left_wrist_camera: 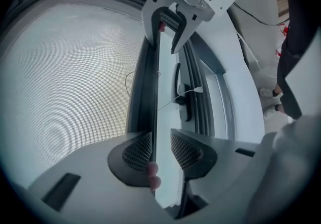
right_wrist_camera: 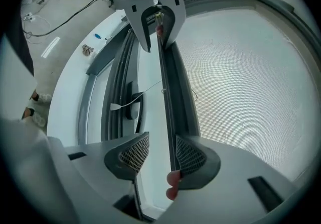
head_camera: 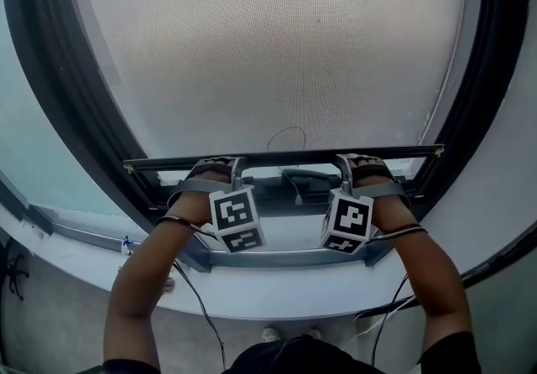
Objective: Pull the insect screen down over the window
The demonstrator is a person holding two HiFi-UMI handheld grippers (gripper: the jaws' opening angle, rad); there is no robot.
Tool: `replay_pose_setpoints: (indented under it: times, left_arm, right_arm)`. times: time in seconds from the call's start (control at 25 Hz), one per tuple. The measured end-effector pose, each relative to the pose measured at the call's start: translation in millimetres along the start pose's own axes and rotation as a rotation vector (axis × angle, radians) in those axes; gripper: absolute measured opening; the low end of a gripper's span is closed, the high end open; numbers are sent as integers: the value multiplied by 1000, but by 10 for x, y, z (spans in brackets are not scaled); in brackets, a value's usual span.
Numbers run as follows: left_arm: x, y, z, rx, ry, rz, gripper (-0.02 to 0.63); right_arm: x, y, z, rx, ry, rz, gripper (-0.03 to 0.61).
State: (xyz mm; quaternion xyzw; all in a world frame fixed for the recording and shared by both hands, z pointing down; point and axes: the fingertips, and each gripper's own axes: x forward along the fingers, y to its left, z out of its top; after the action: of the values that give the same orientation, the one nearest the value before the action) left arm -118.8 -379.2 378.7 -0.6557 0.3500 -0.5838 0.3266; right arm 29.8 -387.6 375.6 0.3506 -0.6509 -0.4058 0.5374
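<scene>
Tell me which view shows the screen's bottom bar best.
The head view: the bottom bar runs end to end across the frame. Both gripper views show it only edge-on and foreshortened.

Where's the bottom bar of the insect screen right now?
Head view, centre: the bottom bar runs side to side below the mesh, above the window's lower frame, with the left gripper and right gripper straddling it.

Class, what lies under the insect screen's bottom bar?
An uncovered strip of window shows under the bottom bar: a dark window handle and a thin white cord, with the grey lower frame beneath. In the head view the left gripper and right gripper cover parts of it.
</scene>
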Motion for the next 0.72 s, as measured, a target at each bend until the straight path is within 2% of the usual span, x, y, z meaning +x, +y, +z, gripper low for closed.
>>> replay_pose_setpoints:
  times: [0.12, 0.32, 0.48, 0.72]
  left_arm:
    - [53, -94, -27, -11, -2, -7, 115]
    - [273, -440, -55, -37, -4, -71, 115]
    - [343, -537, -61, -45, -6, -68, 115]
    - [390, -549, -74, -44, 5, -21, 115]
  right_arm:
    - [37, 114, -6, -27, 3, 1, 169]
    - [203, 489, -47, -14, 1, 74, 169]
    - [277, 573, -79, 5, 11, 27, 169]
    - [317, 611, -85, 31, 23, 9, 170]
